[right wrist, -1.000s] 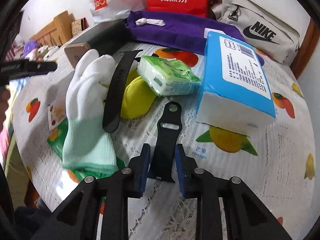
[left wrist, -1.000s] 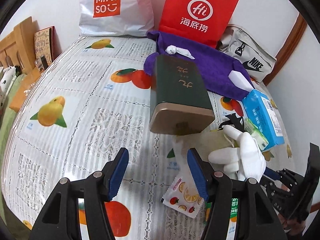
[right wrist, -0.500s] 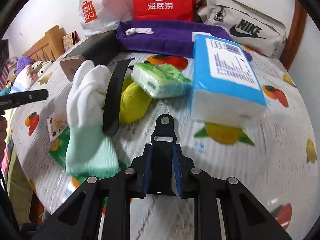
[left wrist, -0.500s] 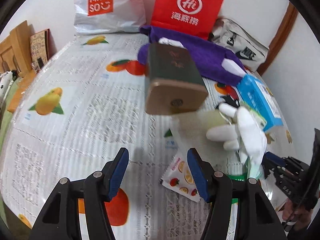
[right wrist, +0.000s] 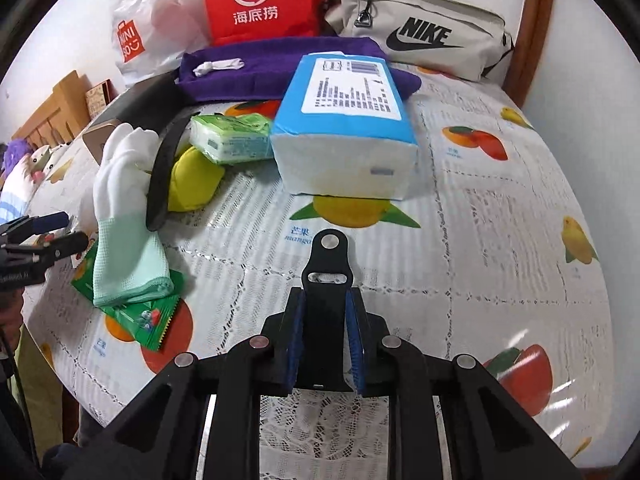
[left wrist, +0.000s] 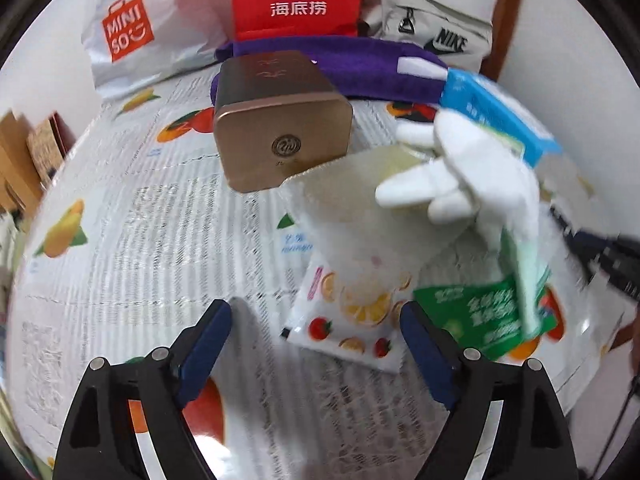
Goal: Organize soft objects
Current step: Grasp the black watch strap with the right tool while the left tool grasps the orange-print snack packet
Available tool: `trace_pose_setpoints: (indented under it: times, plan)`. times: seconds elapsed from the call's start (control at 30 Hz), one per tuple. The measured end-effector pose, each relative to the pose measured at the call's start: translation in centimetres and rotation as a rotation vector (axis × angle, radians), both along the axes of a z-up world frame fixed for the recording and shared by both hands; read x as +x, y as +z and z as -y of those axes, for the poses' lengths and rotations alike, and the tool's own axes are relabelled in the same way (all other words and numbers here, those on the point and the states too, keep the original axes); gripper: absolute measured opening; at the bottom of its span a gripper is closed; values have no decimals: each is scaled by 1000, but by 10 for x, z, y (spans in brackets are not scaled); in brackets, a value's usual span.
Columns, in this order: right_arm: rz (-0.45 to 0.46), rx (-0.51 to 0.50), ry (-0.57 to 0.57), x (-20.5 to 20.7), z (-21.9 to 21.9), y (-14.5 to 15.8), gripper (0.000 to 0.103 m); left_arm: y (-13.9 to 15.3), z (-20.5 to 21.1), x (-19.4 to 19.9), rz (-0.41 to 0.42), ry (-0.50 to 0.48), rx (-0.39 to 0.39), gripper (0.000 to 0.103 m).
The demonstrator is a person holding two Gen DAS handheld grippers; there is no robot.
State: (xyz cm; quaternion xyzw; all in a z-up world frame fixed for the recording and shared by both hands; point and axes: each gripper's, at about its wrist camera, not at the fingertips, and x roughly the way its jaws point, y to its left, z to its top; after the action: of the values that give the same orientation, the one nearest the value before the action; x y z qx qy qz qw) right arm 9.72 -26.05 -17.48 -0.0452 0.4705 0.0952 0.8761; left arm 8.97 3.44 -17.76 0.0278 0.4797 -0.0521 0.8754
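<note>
My right gripper (right wrist: 322, 324) is shut on a short black strap piece (right wrist: 326, 280) and holds it above the fruit-print tablecloth (right wrist: 460, 208). My left gripper (left wrist: 316, 332) is open and empty, just in front of a fruit-print wipe packet (left wrist: 352, 320). A white and mint glove (left wrist: 476, 184) lies to its right, over a green packet (left wrist: 480, 320); the glove shows in the right wrist view (right wrist: 124, 216) too. A long black strap (right wrist: 162, 176) lies over a yellow soft pouch (right wrist: 192, 180), beside a green tissue pack (right wrist: 230, 138) and a blue tissue pack (right wrist: 344, 116).
A dark green and gold tin (left wrist: 276, 120) lies ahead of the left gripper. A purple cloth (right wrist: 272, 68), a red bag (right wrist: 260, 0), a MINISO bag (right wrist: 148, 36) and a grey Nike bag (right wrist: 420, 32) line the back wall. Wooden furniture (right wrist: 52, 112) stands at left.
My right gripper closed on the short black strap piece and lifted it off the cloth. My left gripper moved forward and right toward the wipe packet and glove, staying open.
</note>
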Motion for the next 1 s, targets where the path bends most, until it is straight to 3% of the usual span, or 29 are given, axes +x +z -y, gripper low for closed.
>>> trace_pose_setpoints:
  times: [0.23,0.4,0.63,0.77,1.0]
  plan:
    - [-3,3,0,1,-2,-5,21,-2,9,1,11,-42,36,94]
    - [-9,18,-17,5,-2,-6,22,-3,19,9,36,-63,36,93]
    - [29,30,-50,4,-4,-10,28,2,28,3,74,-111,28,57]
    - [33,27,-47,3,-5,-10,22,4,20,3,79,-76,4,39]
    - [20,41,-30,-5,-8,-6,22,6,3,0,52,-23,-66,34]
